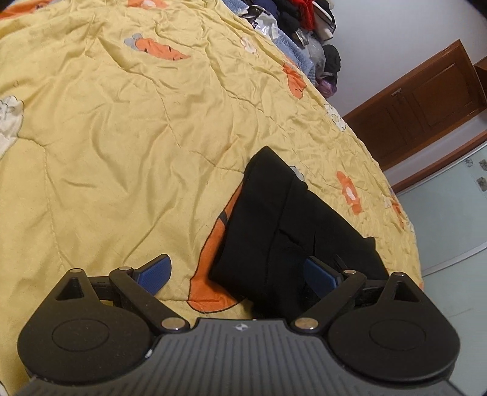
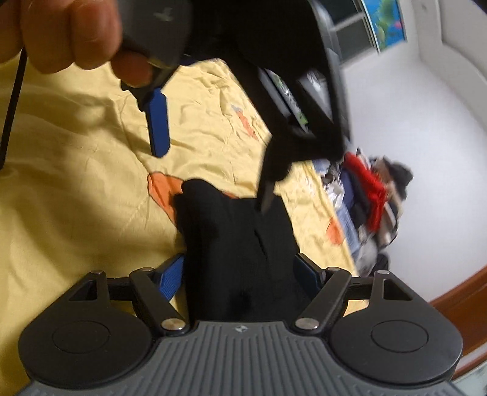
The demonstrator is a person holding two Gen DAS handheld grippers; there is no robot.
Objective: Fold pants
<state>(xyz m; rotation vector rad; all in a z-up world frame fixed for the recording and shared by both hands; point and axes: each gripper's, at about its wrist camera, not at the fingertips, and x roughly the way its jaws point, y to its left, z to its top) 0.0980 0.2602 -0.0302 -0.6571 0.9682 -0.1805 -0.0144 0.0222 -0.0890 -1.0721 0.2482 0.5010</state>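
Covering the bed is a yellow quilt point(image 1: 121, 121) printed with orange carrots, creased across its whole width. It is the largest item in the room views. Along its far edge lies a pile of clothes point(image 1: 304, 24) in dark, red and blue colours, against a white wall. A brown wooden door point(image 1: 426, 103) stands beyond the bed's corner.

The black pants point(image 1: 274, 219) lie on the quilt as a compact folded bundle, near the bed's edge, partly covering one carrot print.

The left claw point(image 1: 240, 271) stands wide. One blue pad rests over bare quilt; the other sits against the bundle's side. The bundle lies partly between the fingers, with no pinch visible.

The right claw point(image 2: 240, 274) also stands wide, one blue pad on each side of the bundle. Whether the pads press the cloth cannot be told; that view is blurred.

In the right wrist view, the person's hand point(image 2: 61, 33) grips the left claw's handle above the quilt. One blue finger points down at the bed.
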